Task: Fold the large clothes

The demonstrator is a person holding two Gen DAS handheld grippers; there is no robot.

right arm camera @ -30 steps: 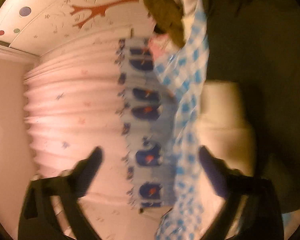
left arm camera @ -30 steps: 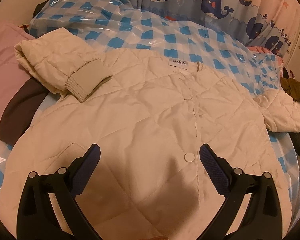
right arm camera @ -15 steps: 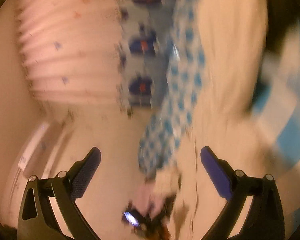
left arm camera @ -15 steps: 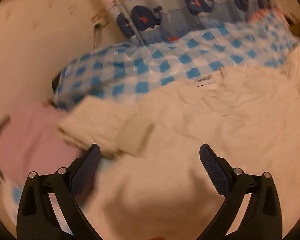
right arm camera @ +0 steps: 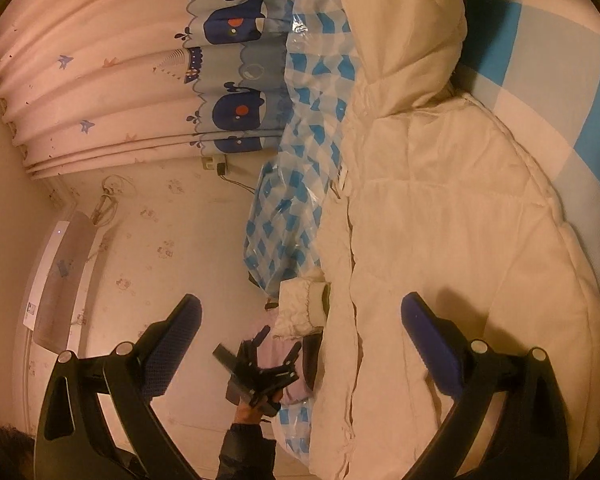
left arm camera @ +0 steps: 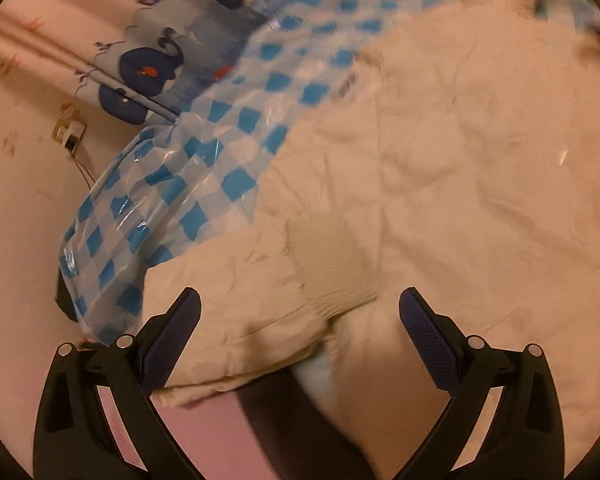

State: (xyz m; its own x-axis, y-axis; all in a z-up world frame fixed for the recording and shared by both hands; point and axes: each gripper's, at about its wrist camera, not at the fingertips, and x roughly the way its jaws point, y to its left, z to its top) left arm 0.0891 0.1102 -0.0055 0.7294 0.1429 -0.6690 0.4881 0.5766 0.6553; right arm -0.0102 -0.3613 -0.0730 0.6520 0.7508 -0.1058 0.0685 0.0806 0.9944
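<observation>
A cream quilted jacket (left arm camera: 460, 168) lies spread on a blue-and-white checked sheet (left arm camera: 204, 184). Its sleeve is folded back, with the ribbed cuff (left arm camera: 332, 264) resting on the jacket body. My left gripper (left arm camera: 300, 332) is open and empty, just in front of that cuff and sleeve. In the right wrist view the jacket (right arm camera: 452, 248) lies to the right, its other sleeve (right arm camera: 404, 40) bunched at the top. My right gripper (right arm camera: 300, 332) is open and empty over the jacket's hem side. The left gripper (right arm camera: 278, 344) shows there too, near the cuff (right arm camera: 314, 304).
A whale-print curtain (right arm camera: 228, 56) and a wall with a socket (right arm camera: 214, 162) stand behind the bed. Pink and dark clothes (left arm camera: 260, 432) lie beside the jacket's sleeve. The sheet is covered in clear plastic (right arm camera: 296, 184).
My left gripper has swung left from the jacket's front toward the folded sleeve and cuff. My right gripper has turned from the curtain toward the jacket. Both stay open.
</observation>
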